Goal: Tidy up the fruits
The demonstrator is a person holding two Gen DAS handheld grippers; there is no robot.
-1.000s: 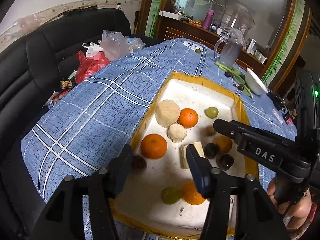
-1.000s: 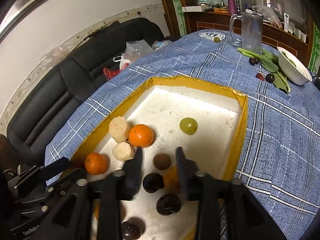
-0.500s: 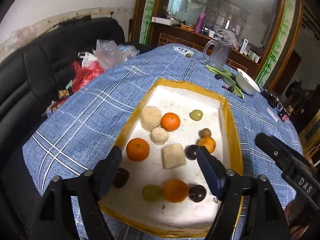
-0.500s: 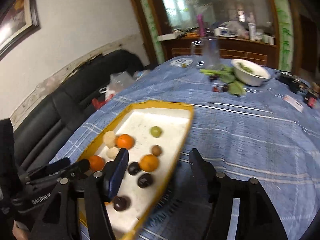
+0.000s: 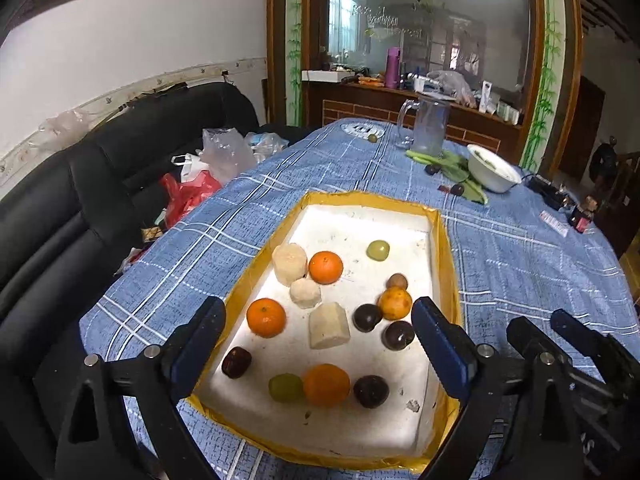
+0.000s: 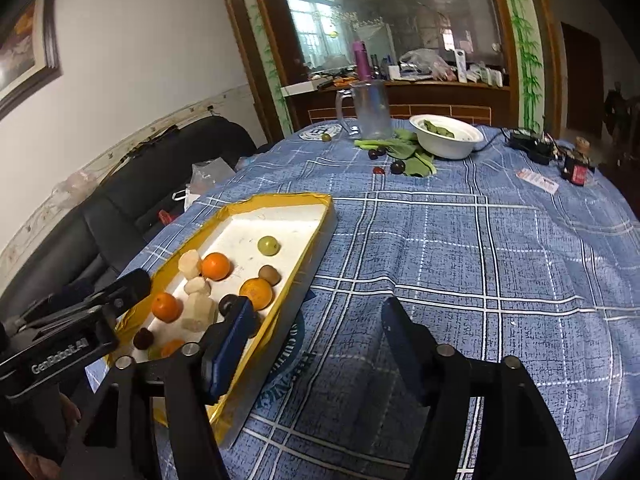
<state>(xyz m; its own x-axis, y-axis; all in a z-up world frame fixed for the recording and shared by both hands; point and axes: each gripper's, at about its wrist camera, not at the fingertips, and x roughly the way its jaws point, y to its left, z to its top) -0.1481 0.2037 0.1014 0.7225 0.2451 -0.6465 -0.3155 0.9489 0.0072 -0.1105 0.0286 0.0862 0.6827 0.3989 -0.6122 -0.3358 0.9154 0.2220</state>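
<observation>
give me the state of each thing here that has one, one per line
left gripper: fingers opening, nothing between them
right gripper: fingers opening, nothing held
yellow-rimmed tray: flat on the table, fruit loose inside
clear pitcher: upright, looks empty
white bowl: upright, greens inside
purple bottle: upright on the counter
plastic bags: crumpled on the sofa

Before you, a yellow-rimmed white foam tray (image 5: 444, 240) lies flat on the table, holding loose oranges (image 5: 326, 267), green grapes (image 5: 378, 250), dark plums (image 5: 367, 317) and pale peeled chunks (image 5: 329, 326), scattered and unsorted.
</observation>
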